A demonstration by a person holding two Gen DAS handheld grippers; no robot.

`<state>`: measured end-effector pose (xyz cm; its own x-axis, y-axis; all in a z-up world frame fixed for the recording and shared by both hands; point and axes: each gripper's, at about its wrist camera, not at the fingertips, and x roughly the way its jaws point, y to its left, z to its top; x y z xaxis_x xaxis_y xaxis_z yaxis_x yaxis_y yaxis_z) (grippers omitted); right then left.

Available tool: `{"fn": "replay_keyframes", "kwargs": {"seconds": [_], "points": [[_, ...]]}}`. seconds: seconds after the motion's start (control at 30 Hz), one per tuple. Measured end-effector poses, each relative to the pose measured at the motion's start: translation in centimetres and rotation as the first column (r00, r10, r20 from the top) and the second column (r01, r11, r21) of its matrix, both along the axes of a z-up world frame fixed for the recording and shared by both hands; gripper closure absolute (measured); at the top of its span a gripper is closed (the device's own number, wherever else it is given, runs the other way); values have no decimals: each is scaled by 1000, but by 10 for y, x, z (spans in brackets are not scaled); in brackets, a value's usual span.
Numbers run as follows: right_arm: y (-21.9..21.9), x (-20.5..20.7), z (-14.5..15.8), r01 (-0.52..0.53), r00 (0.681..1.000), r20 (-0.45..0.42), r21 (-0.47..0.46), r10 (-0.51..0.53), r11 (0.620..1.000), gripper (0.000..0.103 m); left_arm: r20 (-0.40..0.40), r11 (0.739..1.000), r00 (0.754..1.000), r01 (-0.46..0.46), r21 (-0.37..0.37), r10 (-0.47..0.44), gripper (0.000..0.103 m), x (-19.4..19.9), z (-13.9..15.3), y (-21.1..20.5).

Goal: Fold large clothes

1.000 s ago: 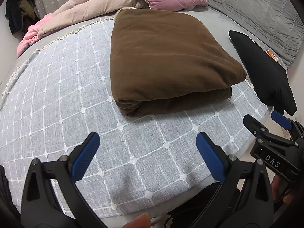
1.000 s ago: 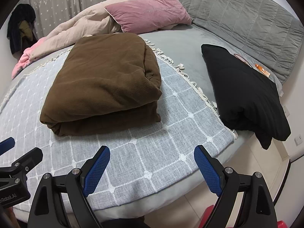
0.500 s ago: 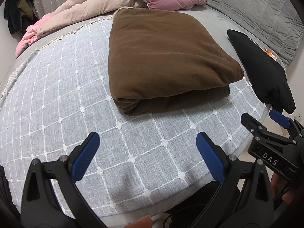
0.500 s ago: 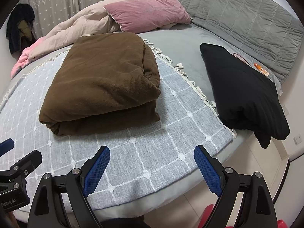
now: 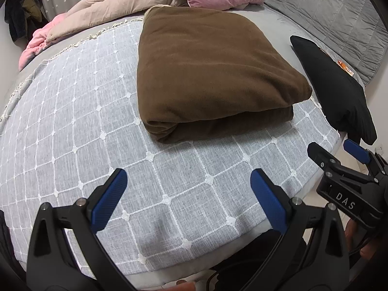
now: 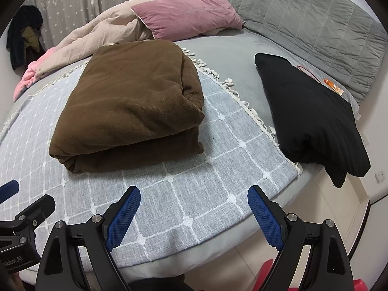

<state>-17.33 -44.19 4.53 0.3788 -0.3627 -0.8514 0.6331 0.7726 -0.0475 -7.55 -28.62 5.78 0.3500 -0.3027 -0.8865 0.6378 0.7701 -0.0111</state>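
Round bed (image 6: 242, 55) with a grey checked throw (image 5: 72, 126), brown folded garment (image 5: 206, 72) sitting in the middle of it – black garment (image 6: 315, 121) off at the edge. Left gripper (image 5: 189, 191) and right gripper (image 6: 194, 208) both spread wide, empty – hovering over the near edge.

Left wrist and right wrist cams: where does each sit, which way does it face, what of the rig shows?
Left wrist: on the left gripper, angled down over the grey checked bedspread at the folded brown fleece garment; open blue pads, right gripper at right edge.
Right wrist: on the right gripper, same downward angle, further right; open pads, left gripper at left edge.
Shared: brown garment, black folded garment, pink pillow.
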Motion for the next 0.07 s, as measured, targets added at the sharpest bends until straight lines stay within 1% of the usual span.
{"fn": "replay_keyframes", "kwargs": {"seconds": [0.07], "points": [[0,0,0,0,1000,-2,1,0,1000,12,-4,1000,1000,0,-2,0,2,0,-1,1]]}}
